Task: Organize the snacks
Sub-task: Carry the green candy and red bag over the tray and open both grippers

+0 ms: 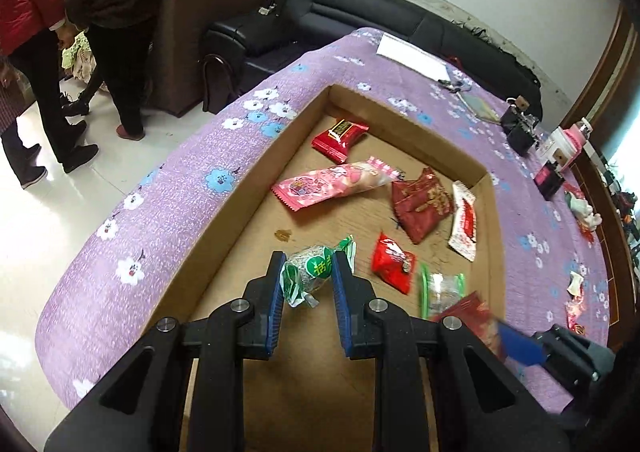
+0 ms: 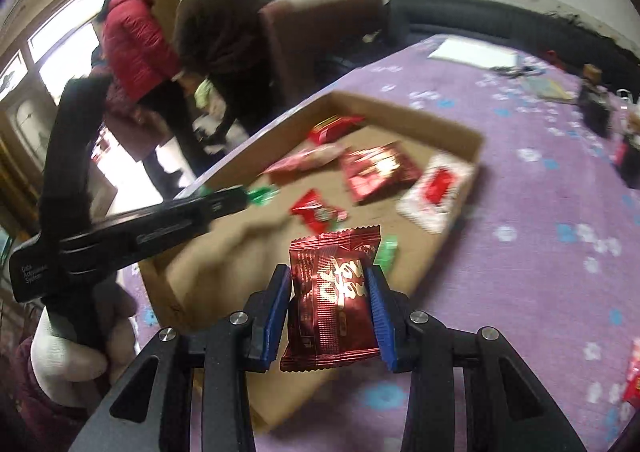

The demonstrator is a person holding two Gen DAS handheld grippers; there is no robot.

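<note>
The left gripper [image 1: 307,274] is clenched on a green-wrapped sweet [image 1: 310,270], its blue pads pressing the twisted wrapper from both sides above the near part of the cardboard tray [image 1: 224,208]. The right gripper [image 2: 330,304] is clamped on a dark red foil packet [image 2: 334,300], held upright over the tray's near corner, at about 6 o'clock in the right wrist view.

Several snacks lie loose on the tray floor: a long pink packet [image 1: 334,184] near the middle, a small red one [image 1: 340,138] toward 12 o'clock, a crumpled maroon packet [image 1: 422,206] and a white-and-red sachet [image 1: 464,222] at 2 o'clock, a small red sweet [image 1: 394,262] and a clear green-edged bag [image 1: 442,288] at 4 o'clock.

Both hands look to be mid-delivery. To do it well, bring each snack low over a bare patch of cardboard before letting go, so nothing bounces over the shallow wall onto the purple floral cloth [image 1: 160,212]. The open ground lies at 8 to 9 o'clock of the tray; the green sweet suits it. Keep the two grippers apart, since they work close together here, and open each one fully so the wrapper drops free
</note>
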